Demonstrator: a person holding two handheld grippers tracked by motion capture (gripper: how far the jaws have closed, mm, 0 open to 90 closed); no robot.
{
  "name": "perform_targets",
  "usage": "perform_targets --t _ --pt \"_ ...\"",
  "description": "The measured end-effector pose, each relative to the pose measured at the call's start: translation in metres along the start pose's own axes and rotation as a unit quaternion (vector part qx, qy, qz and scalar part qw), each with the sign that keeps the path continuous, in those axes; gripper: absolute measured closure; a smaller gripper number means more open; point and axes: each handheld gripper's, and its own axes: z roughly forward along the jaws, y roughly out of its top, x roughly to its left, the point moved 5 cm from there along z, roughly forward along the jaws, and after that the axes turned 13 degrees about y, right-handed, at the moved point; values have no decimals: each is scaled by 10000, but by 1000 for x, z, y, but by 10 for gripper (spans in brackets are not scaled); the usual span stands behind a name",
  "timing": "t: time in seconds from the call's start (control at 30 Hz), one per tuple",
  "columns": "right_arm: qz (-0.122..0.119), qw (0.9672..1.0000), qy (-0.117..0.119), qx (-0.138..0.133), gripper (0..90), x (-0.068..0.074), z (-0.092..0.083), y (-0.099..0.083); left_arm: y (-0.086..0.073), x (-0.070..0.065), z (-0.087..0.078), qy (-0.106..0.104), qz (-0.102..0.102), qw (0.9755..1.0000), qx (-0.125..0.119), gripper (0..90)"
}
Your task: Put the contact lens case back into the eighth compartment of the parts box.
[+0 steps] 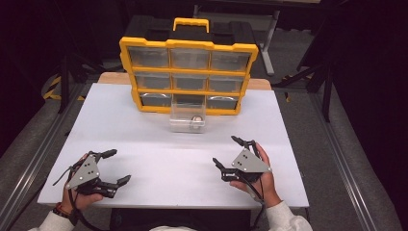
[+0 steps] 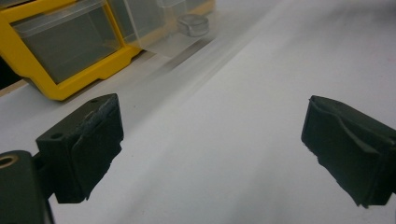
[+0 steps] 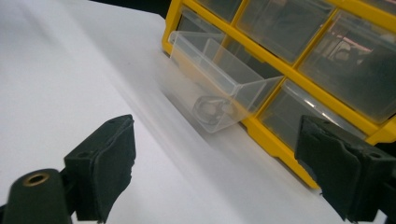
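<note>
At the far middle, your clear drawer (image 1: 187, 118) stands pulled out, ring-shaped part (image 1: 196, 119) inside, while your left gripper (image 1: 115, 167) and right gripper (image 1: 226, 151) sit open and empty, so closing it remains.

White worktop (image 1: 144, 159), bare at the near side. Black case (image 1: 149, 26) behind the organizer, off the far edge. Grey metal rails (image 1: 29, 159) flanking both sides. Dark surroundings.
</note>
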Motion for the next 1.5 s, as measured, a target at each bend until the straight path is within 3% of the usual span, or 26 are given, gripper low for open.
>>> perform_targets --t 0.2,0.33,0.43,0.63,1.0,1.37,1.5 --pt "49 10000 8 59 135 2 -3 -13 0 0 1 4 -13 10000 -15 66" --pt "142 9998 -131 13 138 0 -7 -22 0 0 1 -3 -35 10000 1 66" --pt "293 9995 -72 50 129 -1 -10 -30 -1 1 2 18 -12 10000 18 66" --pt "373 9990 -89 210 113 0 -15 -47 -1 0 3 1 3 10000 51 65" --pt "624 9977 -75 263 73 0 -25 -66 -2 1 5 9 22 10000 66 65" --pt "714 9972 -106 203 62 -1 -29 -67 -2 1 5 11 -28 10000 78 65" --pt "679 9974 -140 198 63 0 -28 -66 -2 0 5 -15 52 10000 68 64"
